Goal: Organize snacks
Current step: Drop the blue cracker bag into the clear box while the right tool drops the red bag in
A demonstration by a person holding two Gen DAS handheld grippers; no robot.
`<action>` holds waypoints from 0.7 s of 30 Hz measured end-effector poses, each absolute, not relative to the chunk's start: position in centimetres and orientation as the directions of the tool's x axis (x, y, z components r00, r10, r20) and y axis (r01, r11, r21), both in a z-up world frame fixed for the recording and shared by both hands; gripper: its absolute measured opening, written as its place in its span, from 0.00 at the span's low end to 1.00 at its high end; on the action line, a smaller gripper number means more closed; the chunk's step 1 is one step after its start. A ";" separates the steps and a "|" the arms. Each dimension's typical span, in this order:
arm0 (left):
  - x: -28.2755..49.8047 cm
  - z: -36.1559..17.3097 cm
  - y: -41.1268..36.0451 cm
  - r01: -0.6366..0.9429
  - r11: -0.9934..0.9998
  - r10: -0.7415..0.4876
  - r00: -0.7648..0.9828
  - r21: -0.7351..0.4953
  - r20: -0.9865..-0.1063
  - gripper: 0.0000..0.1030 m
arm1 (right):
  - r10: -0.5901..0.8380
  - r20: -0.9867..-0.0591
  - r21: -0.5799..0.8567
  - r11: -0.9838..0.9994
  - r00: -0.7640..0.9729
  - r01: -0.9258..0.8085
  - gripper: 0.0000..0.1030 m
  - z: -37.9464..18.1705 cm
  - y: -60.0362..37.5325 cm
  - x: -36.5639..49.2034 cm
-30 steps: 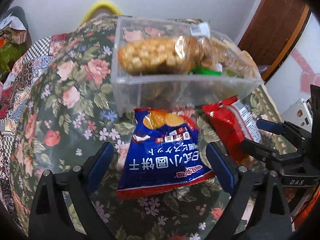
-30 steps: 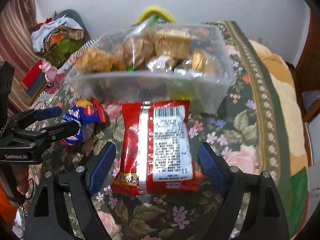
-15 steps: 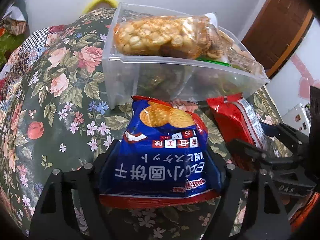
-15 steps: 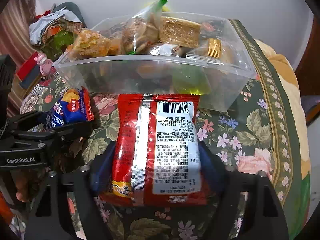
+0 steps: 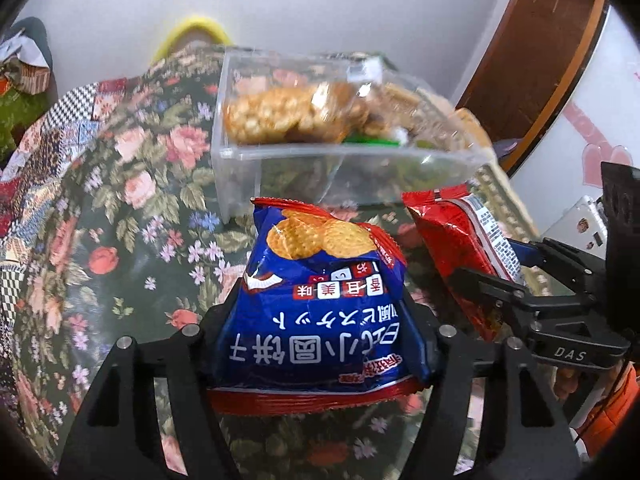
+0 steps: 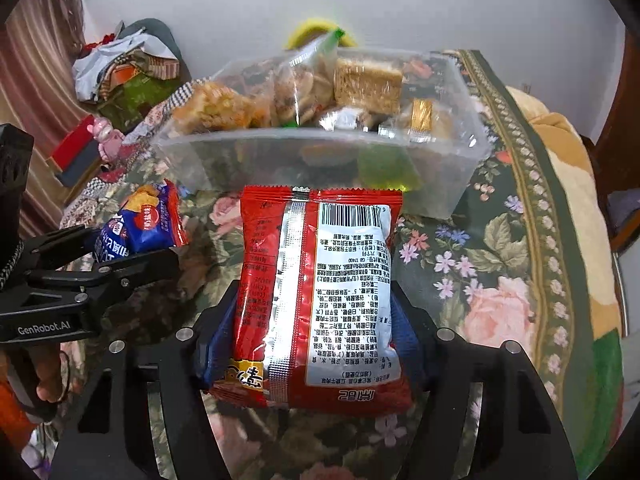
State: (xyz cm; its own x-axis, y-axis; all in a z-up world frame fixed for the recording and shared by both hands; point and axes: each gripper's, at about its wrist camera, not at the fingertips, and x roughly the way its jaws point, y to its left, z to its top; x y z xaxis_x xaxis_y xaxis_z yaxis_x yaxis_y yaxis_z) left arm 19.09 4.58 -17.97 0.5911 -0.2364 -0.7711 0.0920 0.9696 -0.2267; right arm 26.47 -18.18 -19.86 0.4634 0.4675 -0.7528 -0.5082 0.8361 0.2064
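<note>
Centrally, both views show the clear snack bin [image 5: 240,184]. The left gripper [image 5: 320,320], closing, pinches the blue biscuit bag [image 5: 320,320]; the right gripper [image 6: 316,320], closing, pinches the red packet [image 6: 320,300], whose barcode only the right view shows.

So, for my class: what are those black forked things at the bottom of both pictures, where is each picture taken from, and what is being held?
They are hand-held grippers, one in each of a person's hands, each with its own camera looking along its jaws. The left gripper, its jaws closing, squeezes a blue biscuit bag. The right gripper, jaws closing too, squeezes a red snack packet. Behind stands a clear plastic box of snacks on a flowered cloth.
</note>
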 end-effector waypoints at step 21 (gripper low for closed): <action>25.3 -8.5 5.3 0.075 0.976 -0.190 0.762 -0.207 -0.620 0.65 | 0.458 -0.578 0.174 0.877 0.675 -0.447 0.63 -12.0 -19.8 31.4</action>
State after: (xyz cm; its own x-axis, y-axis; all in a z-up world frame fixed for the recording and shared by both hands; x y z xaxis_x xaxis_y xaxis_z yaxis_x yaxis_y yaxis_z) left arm 25.27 5.28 -8.47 0.7615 -0.1901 -0.6196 0.0753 0.9755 -0.2066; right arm 31.37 -19.80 -11.99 0.6749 0.4585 -0.5782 -0.4472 0.8774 0.1737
